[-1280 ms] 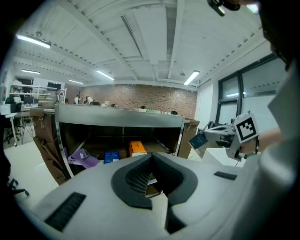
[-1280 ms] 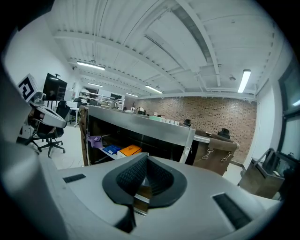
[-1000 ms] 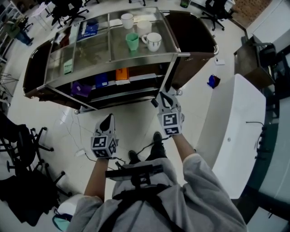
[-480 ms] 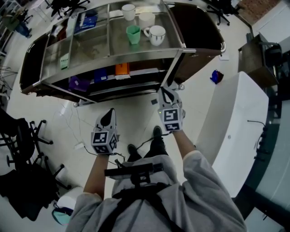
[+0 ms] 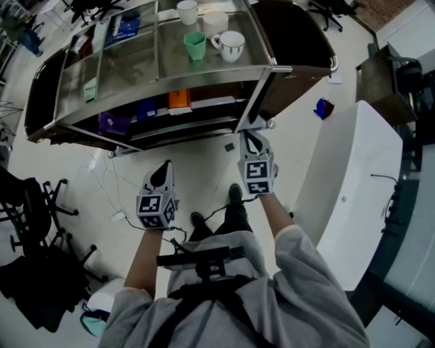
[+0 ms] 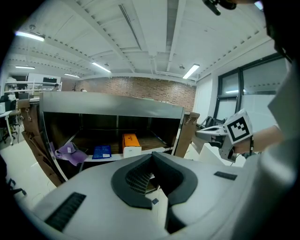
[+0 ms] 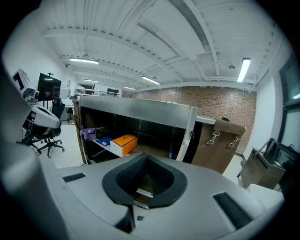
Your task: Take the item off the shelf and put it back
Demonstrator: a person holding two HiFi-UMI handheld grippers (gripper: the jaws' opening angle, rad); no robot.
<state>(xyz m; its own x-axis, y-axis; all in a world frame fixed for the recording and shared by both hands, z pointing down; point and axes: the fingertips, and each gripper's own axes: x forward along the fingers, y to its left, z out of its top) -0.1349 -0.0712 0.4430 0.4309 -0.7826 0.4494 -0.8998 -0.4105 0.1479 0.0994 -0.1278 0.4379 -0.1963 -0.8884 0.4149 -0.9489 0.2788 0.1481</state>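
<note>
On the left gripper [image 5: 162, 178], fingers [image 6: 136, 178] drawn together with only a sliver of floor showing between the dark pads, clenched on nothing. Same on the right gripper [image 5: 253, 141]: fingers [image 7: 130, 176] closed up, empty, touching nothing.

Both forearms stretched forward and down from the body, grey sleeves pushed up above the elbows. Left held low over the pale floor [image 5: 204, 160], well short of the shelf [image 5: 204, 124], tips aimed at its open front. Right pushed further ahead and a little higher, tips close to the foot of the shelf's front right post [image 5: 253, 107] but apart from it. Marker cubes turned up towards the head camera.

Orange box [image 5: 179, 99] lying on the lower tier, untouched and well clear of both grippers, with a white slab just beside it on the right. To its left on the same tier, a blue box [image 5: 146, 107] and then a purple item [image 5: 112, 122] near the left end.

On the steel worktop [image 5: 136, 64] above: a green cup [image 5: 195, 45] upright, a white mug [image 5: 230, 45] just to its right with the handle pointing at the cup, and two more white cups [image 5: 187, 11] behind them at the far edge.

Dark shoes [image 5: 235, 194] on the floor between the two grippers.
</note>
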